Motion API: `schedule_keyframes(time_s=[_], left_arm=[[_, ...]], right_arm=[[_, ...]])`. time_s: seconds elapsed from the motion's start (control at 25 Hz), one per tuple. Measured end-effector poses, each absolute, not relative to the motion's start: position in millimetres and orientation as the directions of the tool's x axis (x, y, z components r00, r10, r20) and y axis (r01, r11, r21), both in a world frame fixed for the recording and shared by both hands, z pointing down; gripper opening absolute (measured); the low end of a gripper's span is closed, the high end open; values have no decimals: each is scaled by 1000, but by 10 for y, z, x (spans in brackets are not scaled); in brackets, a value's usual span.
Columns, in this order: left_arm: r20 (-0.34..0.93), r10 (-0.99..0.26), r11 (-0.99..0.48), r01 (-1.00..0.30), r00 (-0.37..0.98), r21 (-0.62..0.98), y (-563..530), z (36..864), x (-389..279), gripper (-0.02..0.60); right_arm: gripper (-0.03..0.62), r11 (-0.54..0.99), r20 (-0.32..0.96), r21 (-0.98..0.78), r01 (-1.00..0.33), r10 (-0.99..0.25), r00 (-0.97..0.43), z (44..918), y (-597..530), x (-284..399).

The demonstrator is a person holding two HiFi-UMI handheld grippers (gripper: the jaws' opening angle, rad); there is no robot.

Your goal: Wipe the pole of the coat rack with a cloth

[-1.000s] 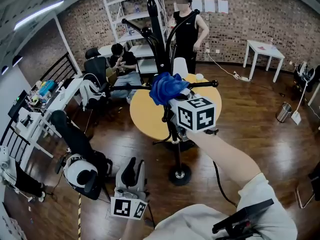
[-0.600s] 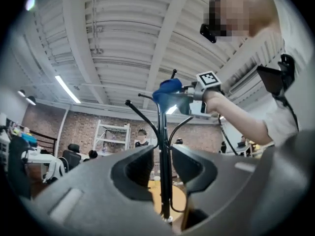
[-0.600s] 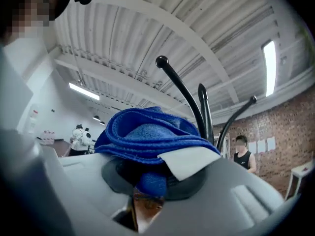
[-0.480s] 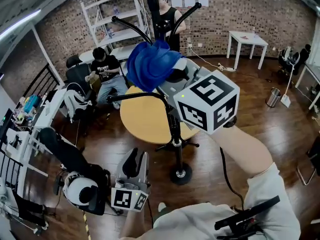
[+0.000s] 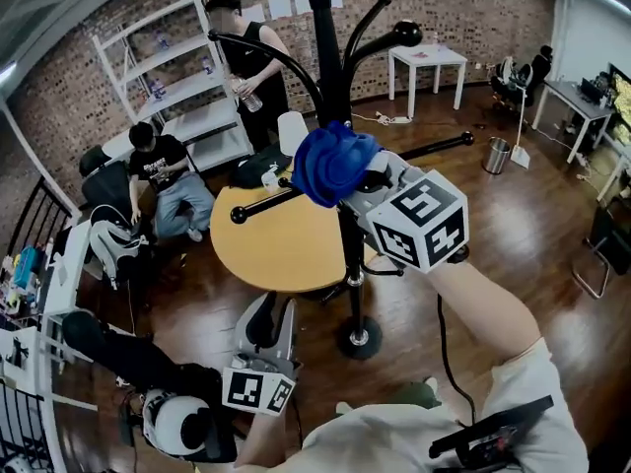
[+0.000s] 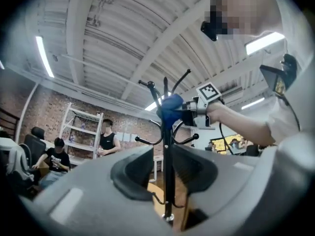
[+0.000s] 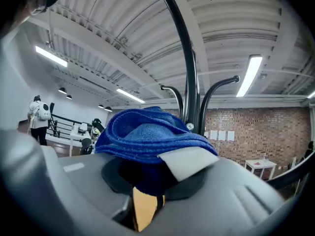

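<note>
holding blue cloth [image 5: 333, 163] against pole [image 5: 347, 249]

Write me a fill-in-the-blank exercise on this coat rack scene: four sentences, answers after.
The right gripper is shut on a ___ cloth. It holds the cloth against the black ___ of the coat rack. Behind the rack stands a ___ table with a yellow top. The left gripper, low down with its jaws open, holds ___.
Missing words: blue; pole; round; nothing.
</note>
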State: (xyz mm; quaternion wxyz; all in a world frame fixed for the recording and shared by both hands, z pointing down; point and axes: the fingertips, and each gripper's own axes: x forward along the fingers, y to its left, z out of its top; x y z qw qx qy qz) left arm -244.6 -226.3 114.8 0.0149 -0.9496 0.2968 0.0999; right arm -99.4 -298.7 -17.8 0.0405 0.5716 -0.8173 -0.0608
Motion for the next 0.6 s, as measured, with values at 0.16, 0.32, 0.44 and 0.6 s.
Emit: schedule_keyframes(time_s=[0.16, 0.32, 0.44, 0.6], left_arm=[[-221, -511, -855, -519, 831, 27, -2253, 1087, -2444, 106], [-215, -540, -837, -546, 814, 36, -2440, 1178, -2684, 106], [-169, -560, -827, -559, 811, 57, -2568, 1388, -2779, 106], [-149, -523, -853, -517, 839, 77, -2461, 1457, -2698, 106]], right_arm=[[95, 380, -127, 243, -892, -900, -418, -428, -2307, -1323], [95, 498, 74, 163, -852, -867, -493, 722, -1856, -1886], [95, 384, 213, 67, -921, -907, -363, 1811, -2170, -1730], [95, 184, 147, 78, -980, -974, -171, 1862, -2773, -1202]])
